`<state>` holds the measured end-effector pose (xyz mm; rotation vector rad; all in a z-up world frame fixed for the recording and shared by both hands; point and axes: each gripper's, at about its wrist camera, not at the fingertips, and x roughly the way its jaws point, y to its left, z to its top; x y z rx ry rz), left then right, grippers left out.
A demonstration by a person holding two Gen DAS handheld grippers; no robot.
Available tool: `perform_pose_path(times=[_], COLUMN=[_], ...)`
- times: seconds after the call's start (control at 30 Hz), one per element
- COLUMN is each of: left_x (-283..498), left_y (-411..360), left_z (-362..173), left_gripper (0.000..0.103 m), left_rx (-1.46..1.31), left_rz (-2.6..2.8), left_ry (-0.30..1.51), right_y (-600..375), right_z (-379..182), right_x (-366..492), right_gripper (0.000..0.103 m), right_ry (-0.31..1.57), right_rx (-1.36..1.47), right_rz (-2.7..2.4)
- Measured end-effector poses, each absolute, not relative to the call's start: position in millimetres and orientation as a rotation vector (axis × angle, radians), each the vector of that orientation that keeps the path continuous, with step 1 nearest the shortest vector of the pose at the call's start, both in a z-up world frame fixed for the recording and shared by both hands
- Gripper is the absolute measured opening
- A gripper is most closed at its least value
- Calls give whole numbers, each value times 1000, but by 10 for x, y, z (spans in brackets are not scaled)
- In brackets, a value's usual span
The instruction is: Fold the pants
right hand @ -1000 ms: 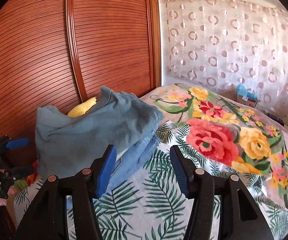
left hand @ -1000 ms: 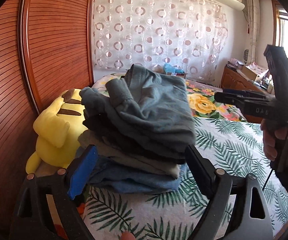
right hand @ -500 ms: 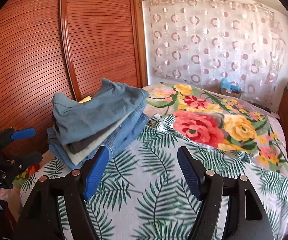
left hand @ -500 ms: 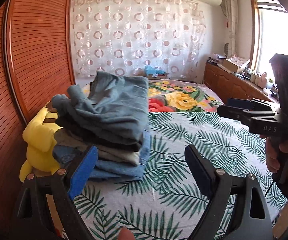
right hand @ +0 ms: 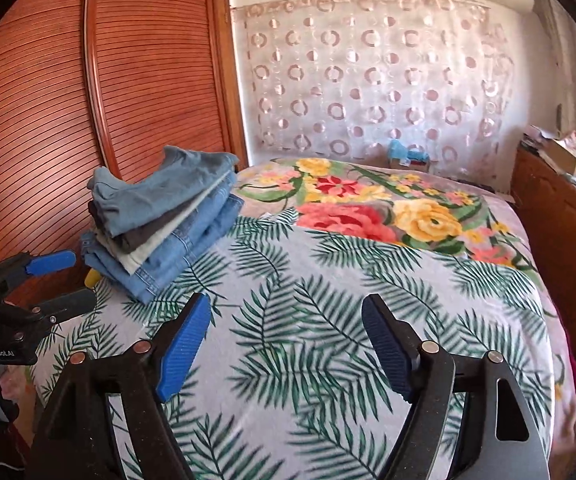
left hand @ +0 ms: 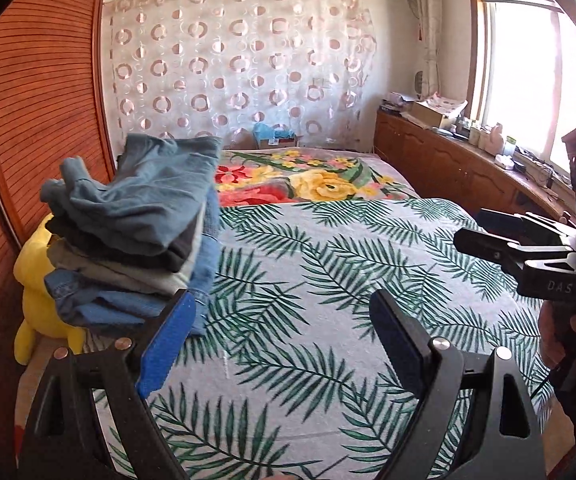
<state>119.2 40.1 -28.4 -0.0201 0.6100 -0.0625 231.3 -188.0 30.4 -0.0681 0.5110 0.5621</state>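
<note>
Left hand-held gripper (left hand: 279, 344) and right hand-held gripper (right hand: 285, 346) both hang wide open and empty over the bed (right hand: 328, 280), well apart from the pants stack (right hand: 159, 224) at its wardrobe-side edge (judged: folding done, pile parked aside).

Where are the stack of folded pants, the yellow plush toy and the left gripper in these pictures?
stack of folded pants (right hand: 155, 224): right wrist view, on its side.
yellow plush toy (left hand: 35, 300): left wrist view, on its body.
left gripper (left hand: 279, 340): left wrist view, between open fingertips.
</note>
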Motion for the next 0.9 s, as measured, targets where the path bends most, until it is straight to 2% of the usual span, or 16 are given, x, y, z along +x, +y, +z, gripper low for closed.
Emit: perform_pose_path(times=[0.53, 0.9], left_x=[908, 750], left_y=[-14, -114], left_z=[-336, -119], left_gripper=[89, 89], left_rx=[28, 24], left_rz=[-96, -87], left_ry=[624, 586], right_y=[-2125, -2174], right_z=[225, 369], right_x=[1476, 1004], right_gripper=[81, 86], right_ry=[535, 507], right_rx=[14, 5], right_rz=[439, 368])
